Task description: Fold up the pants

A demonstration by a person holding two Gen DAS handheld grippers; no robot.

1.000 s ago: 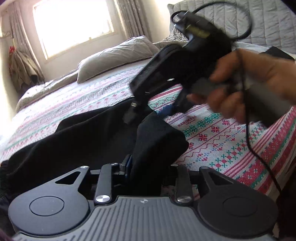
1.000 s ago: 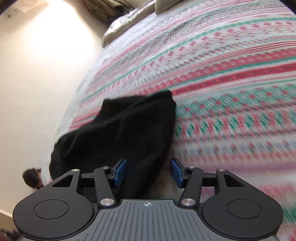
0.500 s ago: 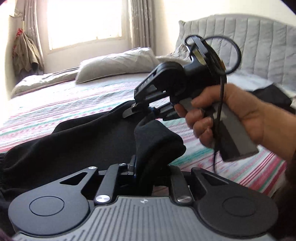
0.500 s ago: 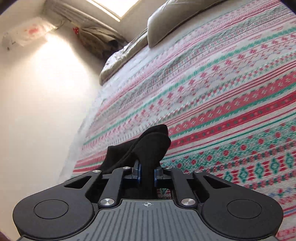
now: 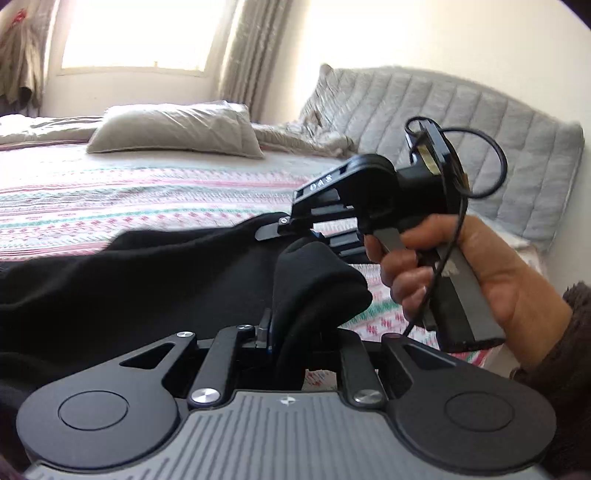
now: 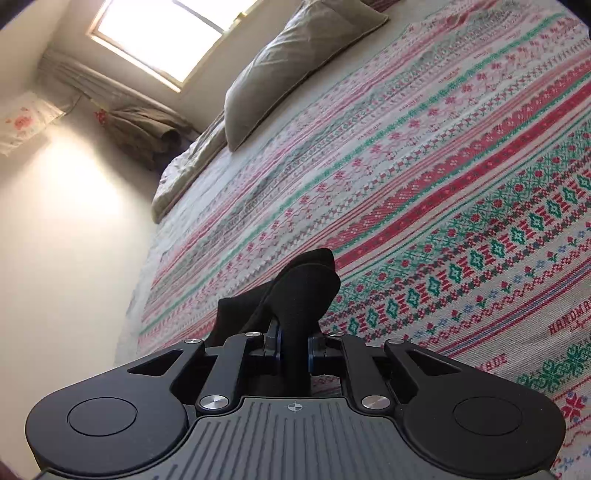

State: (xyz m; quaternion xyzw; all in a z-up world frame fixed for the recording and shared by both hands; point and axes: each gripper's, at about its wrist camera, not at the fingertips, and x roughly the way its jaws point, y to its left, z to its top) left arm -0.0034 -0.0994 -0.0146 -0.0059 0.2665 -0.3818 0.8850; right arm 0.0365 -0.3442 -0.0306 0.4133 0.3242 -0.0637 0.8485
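The black pants (image 5: 140, 284) hang stretched between both grippers above the patterned bedspread (image 5: 110, 206). My left gripper (image 5: 295, 332) is shut on a bunched fold of the black fabric. My right gripper (image 6: 293, 347) is shut on another edge of the pants (image 6: 303, 291), which sticks up past its jaws. In the left wrist view the right gripper (image 5: 295, 230) is held by a hand just beyond the left one, pinching the cloth's far edge. The rest of the pants trails off to the left.
A grey pillow (image 5: 173, 129) and a quilted grey headboard (image 5: 461, 122) lie at the far end of the bed. A window (image 5: 136, 33) with curtains is behind. A wall (image 6: 55, 258) runs along the bed's left side in the right wrist view.
My right gripper closed on the pants edge and lifted it. Both grippers have risen, raising the fabric off the bedspread.
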